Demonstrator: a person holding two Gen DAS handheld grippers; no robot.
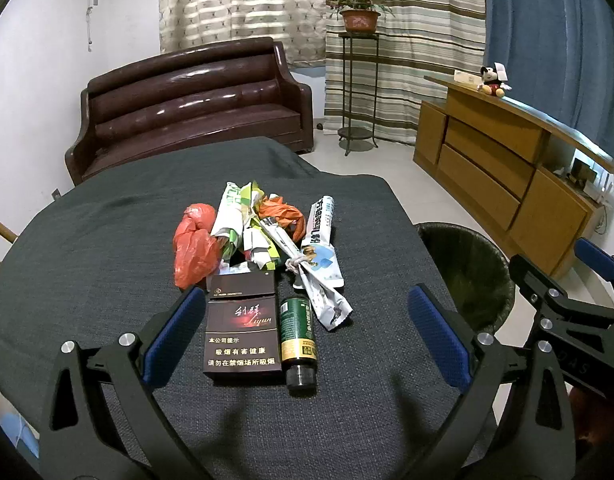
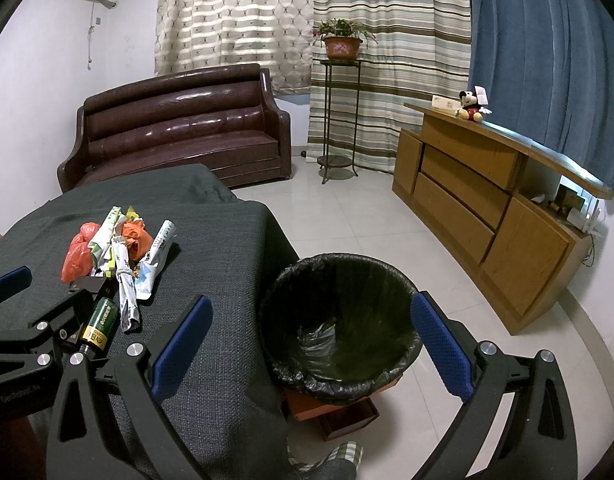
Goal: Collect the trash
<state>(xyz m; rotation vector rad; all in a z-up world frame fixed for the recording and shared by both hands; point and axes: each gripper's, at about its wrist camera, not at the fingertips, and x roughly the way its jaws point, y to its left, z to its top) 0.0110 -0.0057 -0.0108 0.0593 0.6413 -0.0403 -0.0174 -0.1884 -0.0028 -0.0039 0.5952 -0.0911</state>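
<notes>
The table [image 1: 87, 260], draped in dark grey cloth, fills the left wrist view, and all the trash sits on it in one heap at about 12 o'clock from the left gripper [image 1: 307, 332]. At 3 o'clock from the heap, just off the table edge, stands the trash bin [image 2: 339, 320] with its black liner; only the liner's crumpled bottom shows inside, so by my reading nothing has been collected and the whole job is left.

In the heap, the rolled newspaper wrappers [image 1: 319, 248] run back from 1 o'clock, with a red plastic bag [image 1: 193, 248] at 11 o'clock and an orange bag [image 1: 283, 216] behind. Nearest the left gripper lies a dark cigarette carton [image 1: 241, 328], and touching its right side a green bottle [image 1: 298, 336] with a black cap pointing toward the camera.

The carton reads "Liqun" in script, with Chinese characters above it and a white Chinese health warning below. The bottle's label is too small to read.

Both tongs are released: the left gripper's jaws spread wide on either side of the carton and bottle, gripping nothing; the right gripper [image 2: 315, 348] is spread over the bin mouth, empty.
</notes>
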